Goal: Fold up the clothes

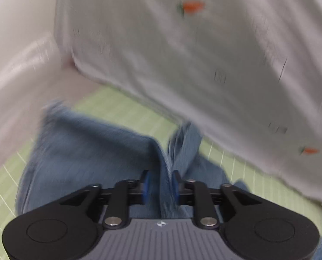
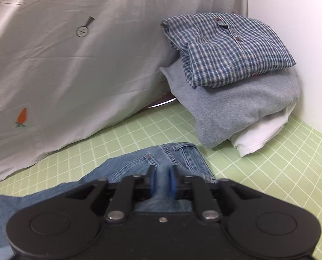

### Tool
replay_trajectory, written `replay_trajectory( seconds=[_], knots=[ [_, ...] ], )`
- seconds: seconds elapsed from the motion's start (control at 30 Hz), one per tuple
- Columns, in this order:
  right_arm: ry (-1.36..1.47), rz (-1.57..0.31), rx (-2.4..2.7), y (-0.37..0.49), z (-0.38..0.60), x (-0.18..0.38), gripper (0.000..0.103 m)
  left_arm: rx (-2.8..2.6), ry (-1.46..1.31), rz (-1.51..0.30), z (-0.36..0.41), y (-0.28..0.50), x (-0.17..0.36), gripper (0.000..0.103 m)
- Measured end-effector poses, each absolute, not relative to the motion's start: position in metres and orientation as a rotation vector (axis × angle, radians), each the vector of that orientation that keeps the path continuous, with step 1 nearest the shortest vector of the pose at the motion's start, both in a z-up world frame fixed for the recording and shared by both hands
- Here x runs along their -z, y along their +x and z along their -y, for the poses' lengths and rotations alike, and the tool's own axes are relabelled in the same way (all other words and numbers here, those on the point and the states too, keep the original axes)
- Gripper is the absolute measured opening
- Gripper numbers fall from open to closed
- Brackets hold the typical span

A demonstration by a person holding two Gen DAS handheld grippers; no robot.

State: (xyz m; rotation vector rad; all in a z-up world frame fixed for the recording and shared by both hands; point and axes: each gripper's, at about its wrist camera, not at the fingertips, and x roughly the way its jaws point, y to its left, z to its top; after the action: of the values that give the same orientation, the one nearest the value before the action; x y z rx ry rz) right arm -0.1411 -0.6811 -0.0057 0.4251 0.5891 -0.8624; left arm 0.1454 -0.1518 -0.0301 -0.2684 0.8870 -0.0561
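Surface [image 2: 269, 173]: pale green mat ruled in a white grid; a white wall rises behind it.

Jeans [image 2: 139, 166]: blue denim, lying on the surface directly ahead of both grippers. In the right wrist view the waistband end with a belt loop lies toward the stack; in the left wrist view the denim spreads to the left in a broad panel, with a fold ridge running away between the pads.

Left gripper [image 1: 160, 184]: black, blue pads. Jaws partly apart, a ridge of denim between them; the view is blurred, so whether the pads press the cloth cannot be told.

Right gripper [image 2: 162, 181]: same make. Jaws partly apart, denim bunched between them; contact of pads with cloth cannot be told.

Sheet [image 2: 74, 65]: pale grey cloth printed with small carrots and line drawings, draped behind the jeans, its lower edge resting on the surface.

Stack [image 2: 236, 82]: folded clothes in the far right corner. Plaid shirt [image 2: 232, 49] on top, grey sweater [image 2: 236, 108] below it, white garment [image 2: 262, 134] at the bottom.
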Motion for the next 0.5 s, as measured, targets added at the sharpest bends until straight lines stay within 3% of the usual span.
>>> replay_trajectory(
  seconds=[0.17, 0.5],
  knots=[
    [0.456, -0.607, 0.874, -0.165, 0.661, 0.017, 0.065, -0.019, -0.305, -0.991, 0.124, 0.107, 0.07, 0.046],
    [0.614, -0.745, 0.925, -0.195, 0.636, 0.053, 0.075, -0.193, -0.425, -1.085, 0.048, 0.102, 0.109, 0.054]
  ],
)
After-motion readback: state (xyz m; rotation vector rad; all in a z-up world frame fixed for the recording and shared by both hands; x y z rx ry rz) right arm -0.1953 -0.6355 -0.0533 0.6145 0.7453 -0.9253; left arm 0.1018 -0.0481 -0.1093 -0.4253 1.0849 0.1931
